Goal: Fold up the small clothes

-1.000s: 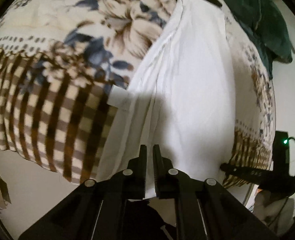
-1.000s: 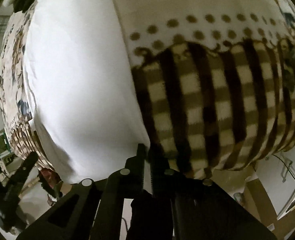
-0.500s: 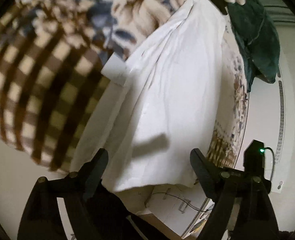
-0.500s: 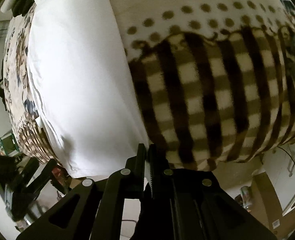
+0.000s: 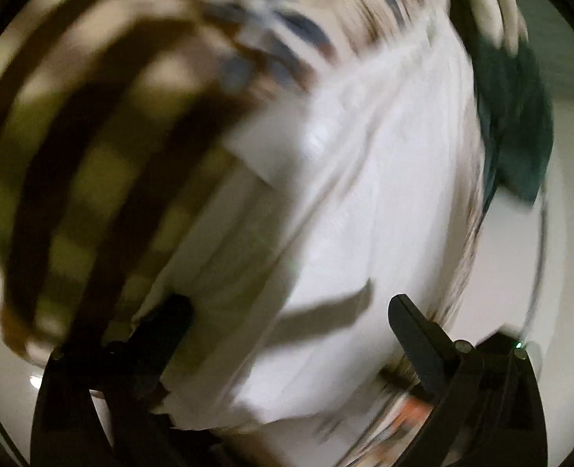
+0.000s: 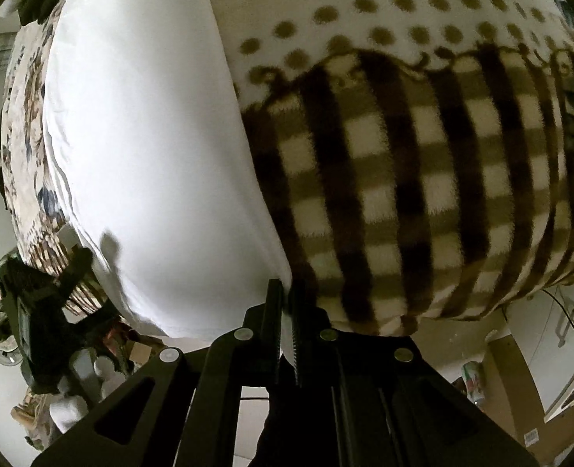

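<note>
A white garment (image 5: 384,202) lies folded lengthwise on a blanket with brown checks and flowers (image 5: 92,163). The left wrist view is blurred. My left gripper (image 5: 287,311) is open and empty just above the garment's near end. In the right wrist view the garment (image 6: 143,155) stretches away on the left. My right gripper (image 6: 285,295) is shut on the garment's near corner at the blanket's edge. The left gripper (image 6: 57,284) also shows there at the garment's other near corner.
A dark green cloth (image 5: 520,116) lies at the blanket's far right. The checked blanket (image 6: 423,194) hangs over the near edge. Cluttered floor items (image 6: 73,381) and a cardboard box (image 6: 520,389) lie below that edge.
My left gripper opened, let go of the garment's near edge and shifted, with the view swinging fast. My right gripper stayed shut on its corner.
</note>
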`<control>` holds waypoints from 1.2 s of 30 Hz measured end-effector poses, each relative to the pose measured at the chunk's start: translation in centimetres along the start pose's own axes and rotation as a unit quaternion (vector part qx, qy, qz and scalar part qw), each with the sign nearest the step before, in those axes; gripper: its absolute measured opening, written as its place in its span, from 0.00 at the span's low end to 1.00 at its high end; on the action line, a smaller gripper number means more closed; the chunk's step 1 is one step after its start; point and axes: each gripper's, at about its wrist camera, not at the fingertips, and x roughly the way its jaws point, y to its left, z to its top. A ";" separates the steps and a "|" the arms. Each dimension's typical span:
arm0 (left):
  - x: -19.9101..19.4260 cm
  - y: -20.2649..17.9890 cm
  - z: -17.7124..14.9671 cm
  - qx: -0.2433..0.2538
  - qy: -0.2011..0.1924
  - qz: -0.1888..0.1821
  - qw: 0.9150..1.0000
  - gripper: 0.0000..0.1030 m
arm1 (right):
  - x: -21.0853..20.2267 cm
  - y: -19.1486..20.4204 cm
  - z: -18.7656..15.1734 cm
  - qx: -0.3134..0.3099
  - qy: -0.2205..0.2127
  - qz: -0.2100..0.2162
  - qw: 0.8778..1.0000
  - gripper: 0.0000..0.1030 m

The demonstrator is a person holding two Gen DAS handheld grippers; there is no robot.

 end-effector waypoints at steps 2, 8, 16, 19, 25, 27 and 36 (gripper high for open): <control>-0.1 0.5 0.4 -0.016 0.003 -0.016 1.000 1.00 | 0.0 0.0 0.0 -0.002 0.002 -0.001 1.000 0.05; -1.0 -2.5 -1.0 0.081 0.009 0.055 0.995 0.88 | 0.2 -0.3 0.4 -0.004 0.004 0.002 1.000 0.05; -2.3 -4.0 -3.1 0.143 -0.007 0.145 0.979 0.04 | 0.5 -0.4 0.9 -0.007 0.000 0.000 1.000 0.05; -3.3 -5.3 -3.7 0.162 -0.024 0.153 0.975 0.02 | 0.3 -0.1 0.6 -0.022 -0.014 -0.010 1.000 0.05; -5.6 -6.6 -4.4 0.164 -0.039 0.146 0.975 0.02 | -0.2 1.7 -0.7 -0.060 -0.043 -0.036 0.997 0.02; -5.9 -6.9 -4.2 0.164 -0.034 0.149 0.975 0.01 | -0.4 2.1 -0.8 -0.065 -0.047 -0.037 0.996 0.02; -4.5 -4.4 -2.6 0.124 0.019 0.157 0.980 0.02 | 0.0 2.4 -0.7 -0.064 -0.042 -0.042 0.996 0.02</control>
